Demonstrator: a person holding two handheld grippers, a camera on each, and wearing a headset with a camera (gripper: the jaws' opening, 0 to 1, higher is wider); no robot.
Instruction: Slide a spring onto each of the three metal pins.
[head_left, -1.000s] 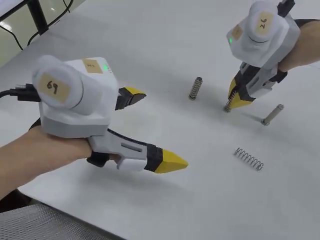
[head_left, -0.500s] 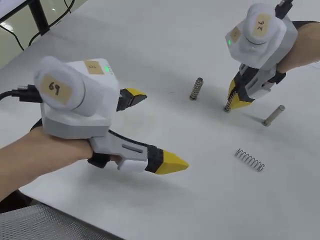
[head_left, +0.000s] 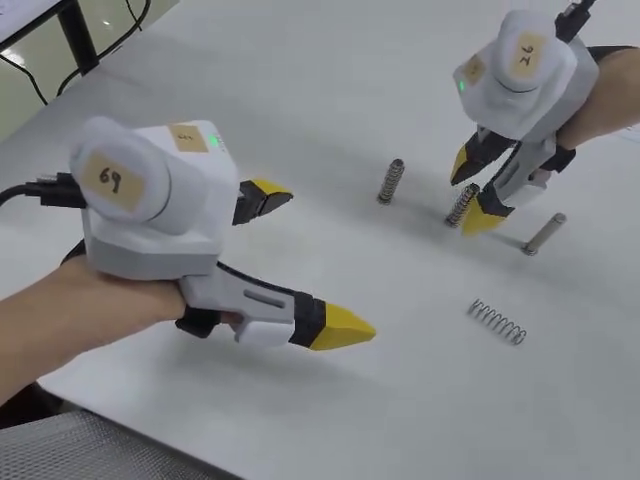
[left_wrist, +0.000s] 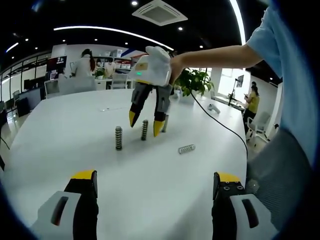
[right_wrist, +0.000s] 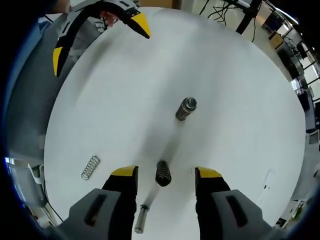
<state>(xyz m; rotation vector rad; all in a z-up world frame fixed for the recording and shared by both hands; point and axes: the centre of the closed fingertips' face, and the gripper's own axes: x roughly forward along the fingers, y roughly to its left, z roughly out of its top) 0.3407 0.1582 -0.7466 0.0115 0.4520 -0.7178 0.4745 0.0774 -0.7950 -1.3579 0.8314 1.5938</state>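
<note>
Done: first sprung pin (head_left: 390, 181), second sprung pin (head_left: 461, 204). Pending: bare pin (head_left: 543, 232), loose spring (head_left: 497, 320), both lying. Right tool (head_left: 469, 196) released, straddling second sprung pin; left tool (head_left: 315, 257) released.

On the bench (head_left: 300, 90), the left pin (head_left: 391, 181) stands alone. The right pin (head_left: 461, 204) stands between the spread jaws of the right hand-held gripper (head_left: 471, 195). A bare pin (head_left: 544, 233) lies just right of it. A loose spring (head_left: 497, 320) lies nearer the person. The left hand-held gripper (head_left: 312, 258) is well apart, on the left.
</note>
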